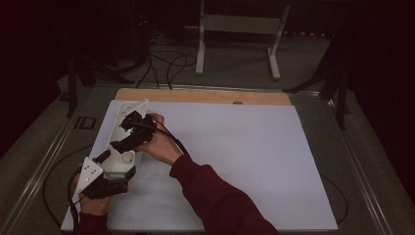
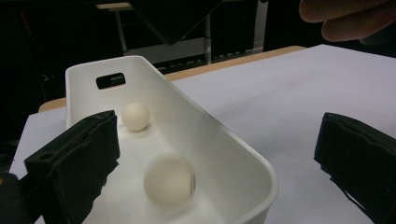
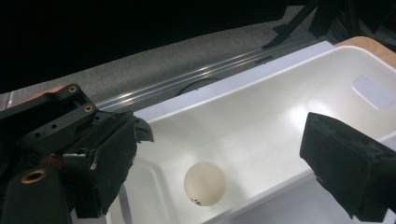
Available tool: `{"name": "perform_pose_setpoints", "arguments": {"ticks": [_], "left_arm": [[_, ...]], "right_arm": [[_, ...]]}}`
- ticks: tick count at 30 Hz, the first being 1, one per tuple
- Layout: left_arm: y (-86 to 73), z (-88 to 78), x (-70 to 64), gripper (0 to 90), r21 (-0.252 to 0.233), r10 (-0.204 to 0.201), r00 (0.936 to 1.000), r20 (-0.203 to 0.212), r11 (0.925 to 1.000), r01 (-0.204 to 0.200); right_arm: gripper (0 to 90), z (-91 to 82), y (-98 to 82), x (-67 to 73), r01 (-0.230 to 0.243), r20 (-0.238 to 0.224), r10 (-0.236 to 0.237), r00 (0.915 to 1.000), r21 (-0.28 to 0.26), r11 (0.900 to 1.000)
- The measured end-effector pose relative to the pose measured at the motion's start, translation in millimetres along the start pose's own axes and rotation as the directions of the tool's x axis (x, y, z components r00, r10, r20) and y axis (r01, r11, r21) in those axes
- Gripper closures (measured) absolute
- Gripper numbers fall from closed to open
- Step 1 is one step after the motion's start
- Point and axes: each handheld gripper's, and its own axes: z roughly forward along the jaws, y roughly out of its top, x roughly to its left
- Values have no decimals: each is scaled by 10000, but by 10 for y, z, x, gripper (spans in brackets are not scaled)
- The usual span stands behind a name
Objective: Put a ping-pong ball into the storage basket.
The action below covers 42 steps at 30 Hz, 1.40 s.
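Two white balls (image 2: 169, 180) lie inside the white bin (image 2: 224, 140). The right gripper (image 3: 219, 154) hangs above it, jaws wide and empty. The left gripper (image 2: 210, 158) straddles the bin's near rim, jaws wide too.

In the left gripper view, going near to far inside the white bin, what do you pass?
Blurred near ball → far ball → handle slot in the white bin's end wall.
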Motion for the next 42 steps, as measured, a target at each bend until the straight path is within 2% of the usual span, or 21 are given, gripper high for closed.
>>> {"name": "perform_pose_setpoints", "arguments": {"ticks": [23, 36, 42], "left_arm": [[3, 8, -14, 9, 28, -8, 10000, 8, 10000, 8], [6, 9, -24, 9, 26, 2, 10000, 7, 10000, -2], [6, 11, -25, 9, 38, -15, 10000, 10, 10000, 15]], "right_arm": [[96, -357, -161, -188, 41, 309, -25, 9995, -497, 9988], [96, -697, -390, -351, -189, 830, 248, 9962, -715, 9973], [96, -902, -582, -452, -373, 1189, 482, 9917, -921, 9950]]}}
